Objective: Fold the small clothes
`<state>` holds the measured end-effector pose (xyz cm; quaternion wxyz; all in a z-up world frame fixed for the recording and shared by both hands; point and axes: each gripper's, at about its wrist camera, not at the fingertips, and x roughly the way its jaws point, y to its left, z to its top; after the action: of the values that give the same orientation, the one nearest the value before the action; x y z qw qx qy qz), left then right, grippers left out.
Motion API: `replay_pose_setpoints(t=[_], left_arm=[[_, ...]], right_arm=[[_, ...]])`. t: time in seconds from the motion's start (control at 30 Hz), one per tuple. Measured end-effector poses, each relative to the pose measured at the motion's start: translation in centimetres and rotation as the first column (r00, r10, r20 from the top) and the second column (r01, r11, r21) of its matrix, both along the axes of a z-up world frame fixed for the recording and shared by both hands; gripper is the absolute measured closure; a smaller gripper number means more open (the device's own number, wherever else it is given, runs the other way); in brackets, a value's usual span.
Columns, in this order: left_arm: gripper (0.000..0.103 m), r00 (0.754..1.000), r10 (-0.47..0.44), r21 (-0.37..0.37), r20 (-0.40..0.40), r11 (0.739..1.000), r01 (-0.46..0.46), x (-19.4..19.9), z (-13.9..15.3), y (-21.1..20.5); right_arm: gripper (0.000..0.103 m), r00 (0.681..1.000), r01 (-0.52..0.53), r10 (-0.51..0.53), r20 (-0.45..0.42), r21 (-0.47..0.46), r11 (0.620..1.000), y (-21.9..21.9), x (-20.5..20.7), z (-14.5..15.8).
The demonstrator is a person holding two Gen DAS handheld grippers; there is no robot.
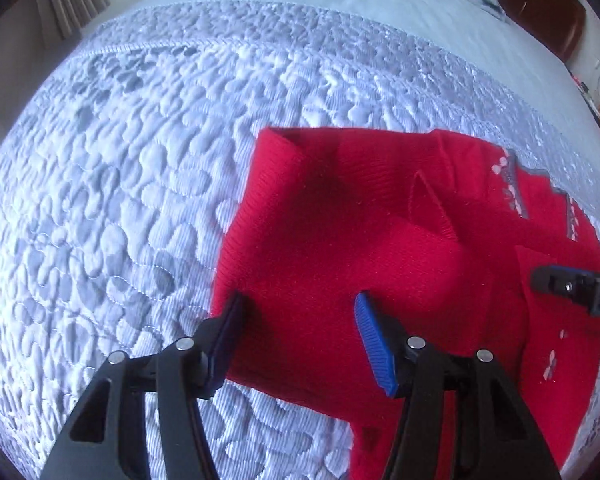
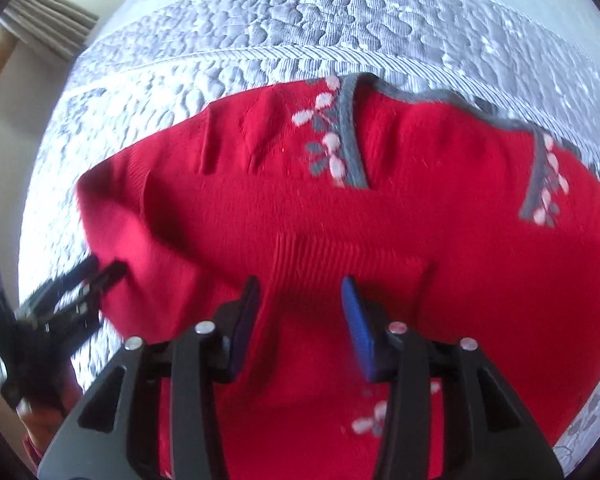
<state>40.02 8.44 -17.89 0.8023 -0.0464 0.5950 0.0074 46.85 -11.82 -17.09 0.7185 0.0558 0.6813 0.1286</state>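
**Both grippers free above a part-folded red sweater**

Nearest in the left wrist view, the left gripper points steeply down over the near-left part of the red knit sweater. Its jaws stand about half open with only flat red knit showing in the gap; the pads press on nothing. In the right wrist view the right gripper hangs the same way over a ribbed band of the sweater, jaws a little under half open and likewise empty. Each gripper shows at the edge of the other's view, so the two work close together.

The sweater lies on the quilted grey-white bedspread, partly gathered: a sleeve or side panel looks turned in over the body, leaving a raised crease in the middle. Farther off sits the grey-trimmed neckline with pink-and-grey flower motifs, pointing towards the bedspread's far stitched border.

By my judgement a fold has been laid and released, and the task stands around its middle. The next move calls for picking a fresh edge, likely the ribbed hem or the loose near side, pinching only the intended layers, and carrying it evenly so the bulky knit does not bunch.
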Motion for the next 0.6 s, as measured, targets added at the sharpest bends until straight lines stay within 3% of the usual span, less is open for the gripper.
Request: replay_pose_setpoints(t=[0.13,0.2,0.3,0.47,0.53,0.57,0.6], left_arm=[[0.044,1.0,0.001,-0.016,0.008,1.0,-0.001,-0.2,-0.3,0.2],[0.043,1.0,0.016,-0.031,0.007,0.999,-0.016,-0.2,-0.3,0.5],[0.043,1.0,0.009,-0.025,0.01,1.0,-0.008,-0.2,-0.3,0.3],[0.043,1.0,0.016,-0.04,0.015,0.999,-0.015,-0.7,-0.1,0.6],[0.043,1.0,0.014,-0.037,0.018,0.999,-0.013,-1.0,0.1,0.6],[0.043,1.0,0.013,-0.032,0.019,0.999,-0.012,-1.3,0.2,0.6],[0.042,1.0,0.009,-0.023,0.02,1.0,-0.008,-1.4,0.2,0.5]], right_arm=[[0.059,1.0,0.003,-0.003,-0.019,-0.022,1.0,1.3,0.9,-1.2],[0.091,1.0,-0.015,0.016,0.003,-0.083,0.996,1.6,0.8,-1.4],[0.096,0.999,-0.021,0.024,0.038,-0.055,0.998,0.4,-0.1,-0.6],[0.092,0.99,-0.03,0.013,0.137,0.12,0.992,-4.4,-5.3,3.5],[0.083,0.989,-0.049,0.028,0.144,0.145,0.988,-6.5,-8.7,4.3],[0.066,0.988,-0.061,0.041,0.146,0.139,0.988,-7.4,-10.5,4.3],[0.06,0.988,-0.071,0.053,0.143,0.119,0.99,-8.1,-12.1,4.1]])
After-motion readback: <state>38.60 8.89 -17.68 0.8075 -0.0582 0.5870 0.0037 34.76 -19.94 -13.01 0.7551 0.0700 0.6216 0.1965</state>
